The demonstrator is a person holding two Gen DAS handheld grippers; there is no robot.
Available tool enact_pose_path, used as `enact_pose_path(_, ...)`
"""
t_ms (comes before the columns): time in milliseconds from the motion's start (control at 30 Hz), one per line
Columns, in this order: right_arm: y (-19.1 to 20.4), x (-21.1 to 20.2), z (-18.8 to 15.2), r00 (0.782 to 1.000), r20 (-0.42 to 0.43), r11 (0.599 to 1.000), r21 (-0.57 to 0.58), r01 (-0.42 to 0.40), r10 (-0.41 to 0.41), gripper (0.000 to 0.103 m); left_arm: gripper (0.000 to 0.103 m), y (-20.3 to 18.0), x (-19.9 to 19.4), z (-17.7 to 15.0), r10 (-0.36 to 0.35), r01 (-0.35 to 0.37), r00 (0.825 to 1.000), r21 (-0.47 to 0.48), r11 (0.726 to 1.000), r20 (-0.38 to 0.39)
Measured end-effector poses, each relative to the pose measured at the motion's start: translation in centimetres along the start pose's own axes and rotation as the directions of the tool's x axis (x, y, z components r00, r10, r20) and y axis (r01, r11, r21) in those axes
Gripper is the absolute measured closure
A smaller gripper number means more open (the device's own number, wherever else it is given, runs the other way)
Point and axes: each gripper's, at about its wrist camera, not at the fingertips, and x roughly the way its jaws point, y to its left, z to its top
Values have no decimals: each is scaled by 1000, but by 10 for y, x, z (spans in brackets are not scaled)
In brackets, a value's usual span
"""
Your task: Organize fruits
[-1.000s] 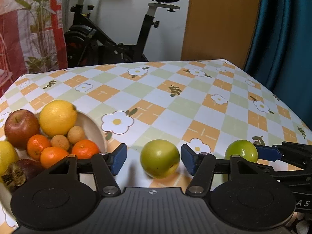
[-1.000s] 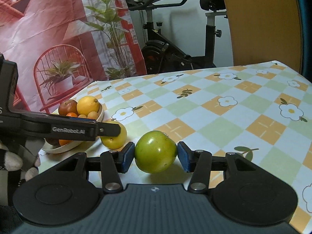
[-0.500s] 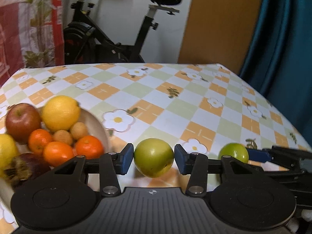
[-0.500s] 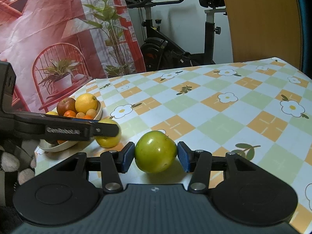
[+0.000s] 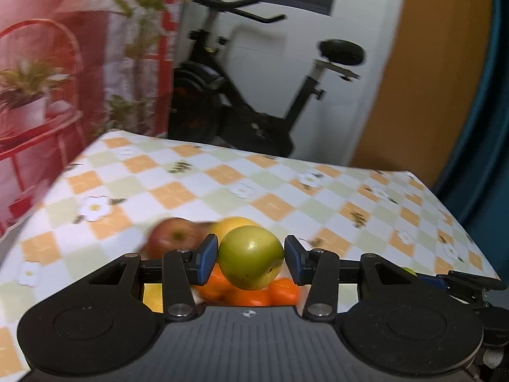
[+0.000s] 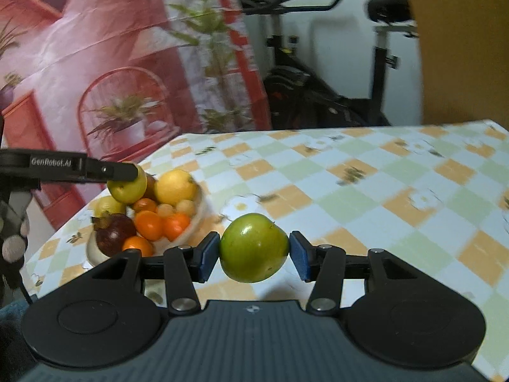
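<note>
Nearest, right gripper [image 6: 254, 256]: blue pads pressed on both flanks of a green fruit [image 6: 253, 247], pinched clear of the checked tablecloth [image 6: 397, 191], with a faint shadow beneath on the cloth. Left gripper [image 5: 251, 259]: jaws recently drawn in, now clamped on a second green fruit [image 5: 251, 257], yellower in tone, carried off the cloth. Seen from the right wrist view, the same left gripper [image 6: 125, 172] reaches in from the left edge, its fruit [image 6: 126, 186] hanging directly over the far-left part of the fruit bowl [image 6: 194, 219]. Bowl position: left of and slightly beyond the right gripper, near the left edge of the table. Bowl contents, near to far: oranges [image 6: 149, 224], a dark mangosteen [image 6: 115, 229], small tan fruits [image 6: 186, 206], a lemon [image 6: 174, 186]; a red apple [image 5: 173, 237] visible just beyond the left pads in the left wrist view. Deciding relation: bowl straight below the left-held fruit, therefore left hand nearer and likely first to release; for the right-held fruit, bowl lies to the left, requiring a sideways carry over the rim. Bowl already heaped, so roll-off on release judged a risk. No long axis to align: both fruits roughly round. Farthest: exercise bike [image 5: 254, 105] beyond the table, red printed backdrop [image 6: 95, 47] at left
</note>
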Motion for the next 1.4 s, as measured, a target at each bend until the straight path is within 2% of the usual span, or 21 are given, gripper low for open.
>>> enact_pose_path(167,34,32,13,997,-29,993,-97,-71,68,52,54,17,2,3,40,-40,999,-17,999,-18)
enact_pose_path(433,82,73,17,987,-80,964,-214,-155,141,52,54,28,7,-6,42,-43,998,-11,999,-53)
enact_pose_path(767,100,110,31,992,-79,945,-305,-120,101,52,56,30,10,-6,21,-21,999,-11,1000,-42)
enact_pose_path(1033,98,123,31,991,-98,944,-308,-121,95,52,55,29,16,-6,15,-16,999,-15,1000,-43)
enact_pose_path(1200,97,124,31,991,-92,943,-311,-119,95,50,38,28,12,-6,18,-20,999,-27,999,-41)
enact_pose_path(1400,97,119,32,993,-80,946,-304,-109,89,33,13,32,-1,-4,38,-39,999,-78,996,-8)
